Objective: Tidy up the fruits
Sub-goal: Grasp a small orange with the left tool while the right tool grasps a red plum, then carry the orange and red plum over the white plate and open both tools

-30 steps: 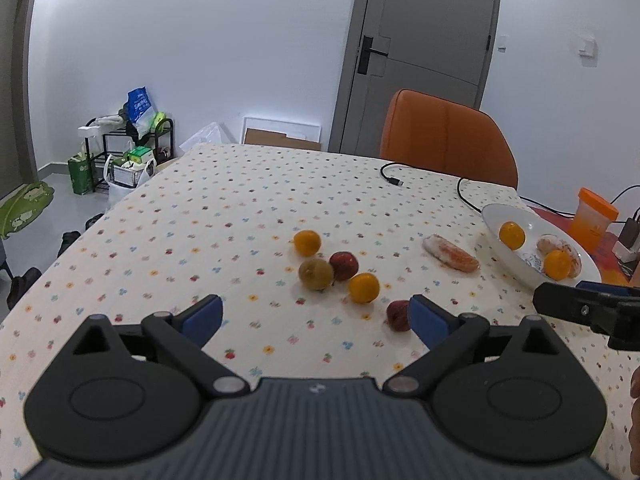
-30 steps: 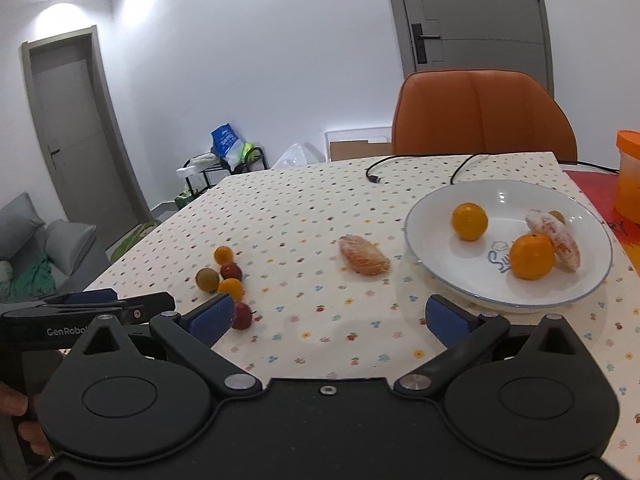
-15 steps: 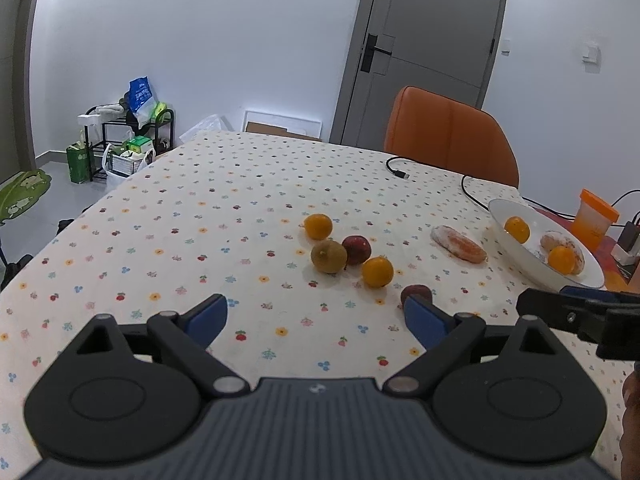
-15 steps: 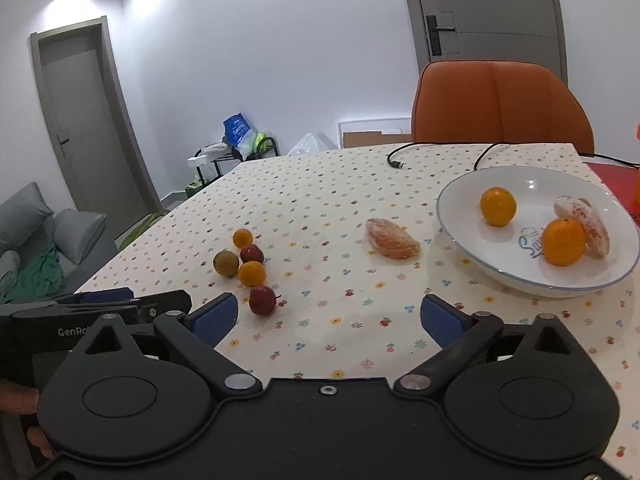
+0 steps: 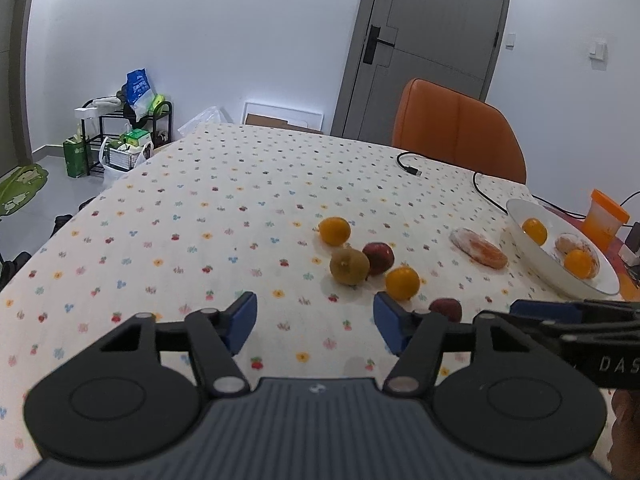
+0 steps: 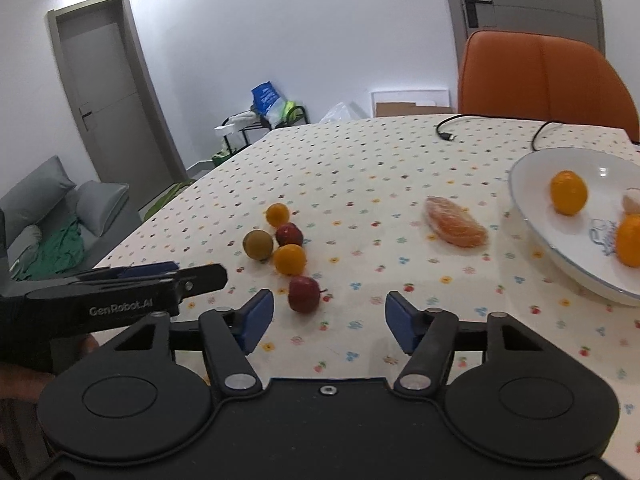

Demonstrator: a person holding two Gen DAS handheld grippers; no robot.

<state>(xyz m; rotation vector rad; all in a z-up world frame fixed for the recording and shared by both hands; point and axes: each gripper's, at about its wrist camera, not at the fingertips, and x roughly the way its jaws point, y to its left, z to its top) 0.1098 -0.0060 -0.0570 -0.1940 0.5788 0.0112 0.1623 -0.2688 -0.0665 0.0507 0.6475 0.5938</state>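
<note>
Two hand-held grippers over a table covered with a flower-dotted tablecloth. The left gripper and the right gripper both hang above the near edge with their blue-padded jaws spread apart and nothing between them.

Loose fruit lies in a cluster toward the near edge: a small orange mandarin farthest back, a dark red plum-like fruit, a brown-green round kiwi, a second orange mandarin, and nearest, a dark red stemmed fruit. A peeled orange citrus segment lies alone between the cluster and a white shallow plate with a blue rim near the right edge, which already holds more orange fruit.

The step in hand is judged to be the pick of the dark red stemmed fruit, just ahead of the right gripper and left of its centre line. A sound grasp would shift left to centre the fruit, descend until the pads straddle its widest part, and close gently, since round fruit rolls and bruises.
</note>
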